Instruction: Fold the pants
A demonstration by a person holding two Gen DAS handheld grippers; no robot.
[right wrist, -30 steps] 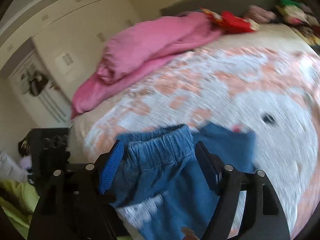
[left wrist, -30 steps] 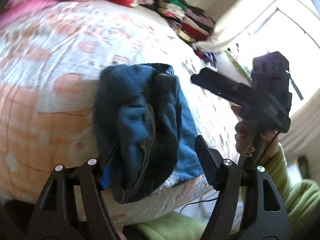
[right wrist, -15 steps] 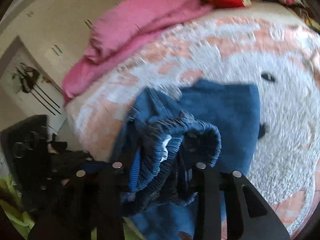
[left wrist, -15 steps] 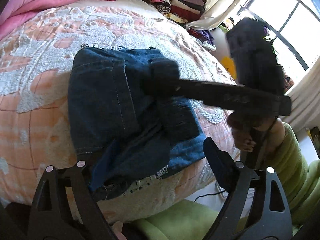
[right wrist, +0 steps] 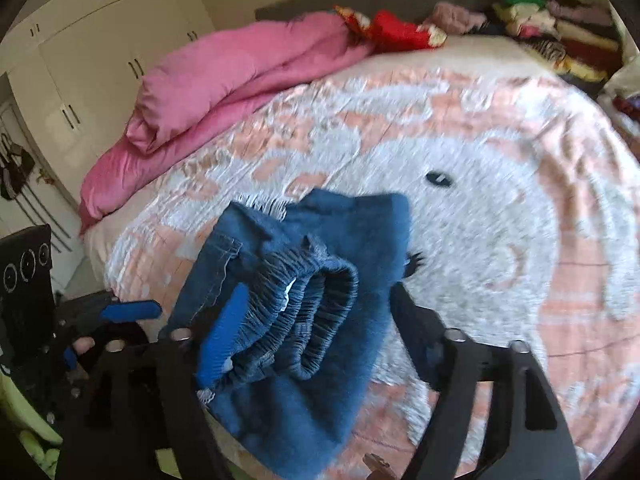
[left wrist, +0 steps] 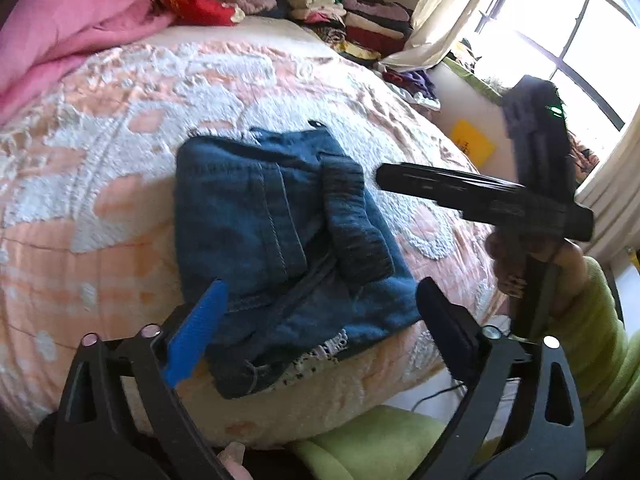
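The blue jeans (left wrist: 260, 216) lie folded in a compact bundle on the peach and white bedspread (left wrist: 120, 152), near the bed's front edge. My left gripper (left wrist: 320, 328) hovers just in front of them; its jaws are opening wide and the pads touch nothing. In the right wrist view the elastic waistband (right wrist: 312, 304) lies doubled over on top of the bundle. My right gripper (right wrist: 320, 332) has its jaws opening on either side of that waistband without pressing it. The right gripper (left wrist: 484, 196) also shows in the left wrist view, to the right of the jeans.
A pink duvet (right wrist: 224, 80) lies bunched along the bed's far left. Stacked folded clothes (left wrist: 352, 24) and a red garment (left wrist: 200, 8) sit at the head end. A window (left wrist: 580, 48) is on the right and white wardrobes (right wrist: 100, 48) on the left. A green sleeve (left wrist: 600, 320) holds the right gripper.
The right gripper, shut on the waistband half a second ago, has let go and drawn back to the right. The left jaws have spread wider. The jeans now rest flat and folded.
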